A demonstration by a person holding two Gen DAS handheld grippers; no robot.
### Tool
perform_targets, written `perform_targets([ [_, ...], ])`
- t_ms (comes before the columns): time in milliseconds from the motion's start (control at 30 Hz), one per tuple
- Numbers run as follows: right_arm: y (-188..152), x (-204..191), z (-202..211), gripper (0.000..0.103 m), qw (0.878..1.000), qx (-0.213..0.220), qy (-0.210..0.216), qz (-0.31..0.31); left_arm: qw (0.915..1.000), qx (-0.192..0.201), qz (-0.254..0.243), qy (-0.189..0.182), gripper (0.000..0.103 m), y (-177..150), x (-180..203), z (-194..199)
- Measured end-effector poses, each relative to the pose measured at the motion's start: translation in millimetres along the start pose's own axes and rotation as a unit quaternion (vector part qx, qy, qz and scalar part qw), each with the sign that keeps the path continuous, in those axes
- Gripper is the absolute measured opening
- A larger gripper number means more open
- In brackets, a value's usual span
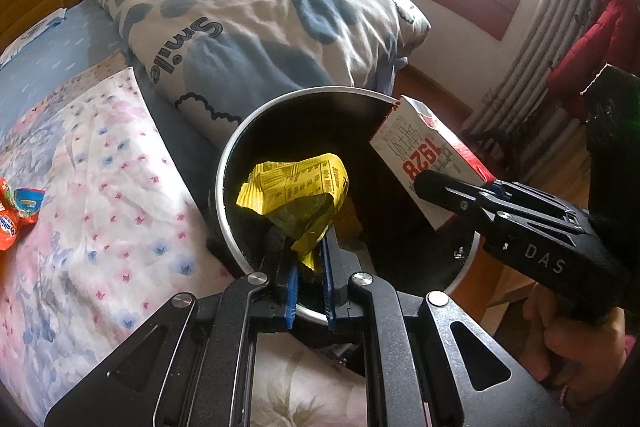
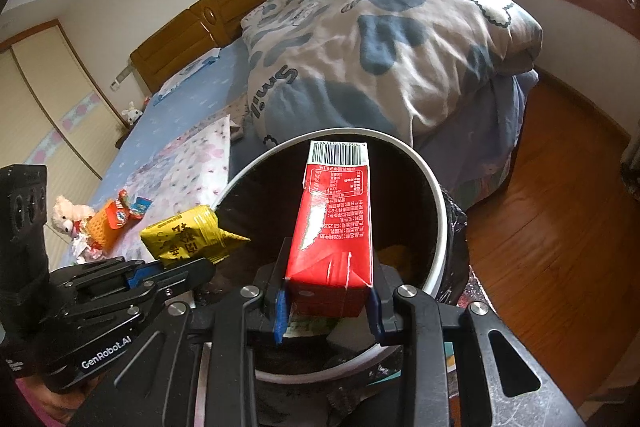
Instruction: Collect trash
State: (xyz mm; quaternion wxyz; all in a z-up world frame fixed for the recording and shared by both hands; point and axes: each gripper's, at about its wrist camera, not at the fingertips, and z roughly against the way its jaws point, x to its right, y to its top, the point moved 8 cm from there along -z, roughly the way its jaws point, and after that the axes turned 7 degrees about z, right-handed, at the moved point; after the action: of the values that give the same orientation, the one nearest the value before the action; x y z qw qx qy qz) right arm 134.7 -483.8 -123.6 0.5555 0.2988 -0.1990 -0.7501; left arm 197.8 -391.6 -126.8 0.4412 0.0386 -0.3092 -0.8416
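A round trash bin (image 1: 224, 163) with a white rim and black liner stands beside the bed; it also shows in the right wrist view (image 2: 438, 211). My left gripper (image 1: 310, 267) is shut on a crumpled yellow wrapper (image 1: 296, 183) and holds it over the bin's opening. The wrapper also shows in the right wrist view (image 2: 188, 235). My right gripper (image 2: 328, 303) is shut on a red and white carton (image 2: 332, 223) and holds it over the bin. The carton also shows at the bin's right side in the left wrist view (image 1: 424, 155).
An orange snack wrapper (image 1: 14, 211) lies on the floral sheet (image 1: 100, 167) at the left; it shows with other scraps and a small teddy (image 2: 68, 215) in the right wrist view. A folded duvet (image 1: 260, 15) lies on the bed behind the bin. Wooden floor (image 2: 560, 207) lies to the right.
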Motion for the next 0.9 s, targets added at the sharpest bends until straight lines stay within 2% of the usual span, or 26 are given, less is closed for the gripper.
perform_targets([
  [67, 0.1, 1.4, -2.1, 0.03, 1.0, -0.002, -0.001, -0.001, 1.0, -0.001, 0.002, -0.002, 0.009, 0.4, -0.4, -0.8],
  [133, 0.7, 2.1, -3.0, 0.032, 1.0, -0.004, -0.001, -0.002, 1.0, 0.001, 0.004, -0.004, 0.017, 0.7, -0.5, 0.3],
  [200, 1.8, 4.1, -2.1, 0.035, 1.0, -0.001, -0.001, -0.009, 1.0, 0.006, 0.006, -0.006, 0.031, 1.0, -1.1, 3.3],
  [333, 2.9, 7.4, 3.2, 0.036, 1.0, 0.008, 0.0, -0.024, 0.9998, 0.016, 0.01, -0.01, 0.039, -0.4, -5.1, 12.2],
  [400, 3.8, 6.9, 7.1, 0.039, 1.0, 0.013, 0.001, -0.027, 0.9996, 0.02, 0.017, -0.013, 0.046, -2.7, -8.5, 16.8],
  [433, 3.8, 5.9, 9.5, 0.044, 0.999, 0.016, 0.001, -0.028, 0.9994, 0.022, 0.021, -0.014, 0.046, -4.4, -10.7, 19.5],
  [567, 3.0, -3.7, 18.8, 0.048, 0.999, 0.027, 0.007, -0.029, 0.9986, 0.031, 0.041, -0.014, 0.046, -14.5, -23.0, 32.6],
  [733, 2.0, -25.2, 29.8, 0.067, 0.999, 0.041, 0.02, -0.023, 0.9965, 0.046, 0.07, -0.001, 0.049, -35.8, -46.3, 52.8],
  [900, -5.0, -59.4, 34.5, 0.075, 0.998, 0.048, 0.043, -0.01, 0.9932, 0.056, 0.1, 0.021, 0.05, -62.5, -78.1, 72.5],
])
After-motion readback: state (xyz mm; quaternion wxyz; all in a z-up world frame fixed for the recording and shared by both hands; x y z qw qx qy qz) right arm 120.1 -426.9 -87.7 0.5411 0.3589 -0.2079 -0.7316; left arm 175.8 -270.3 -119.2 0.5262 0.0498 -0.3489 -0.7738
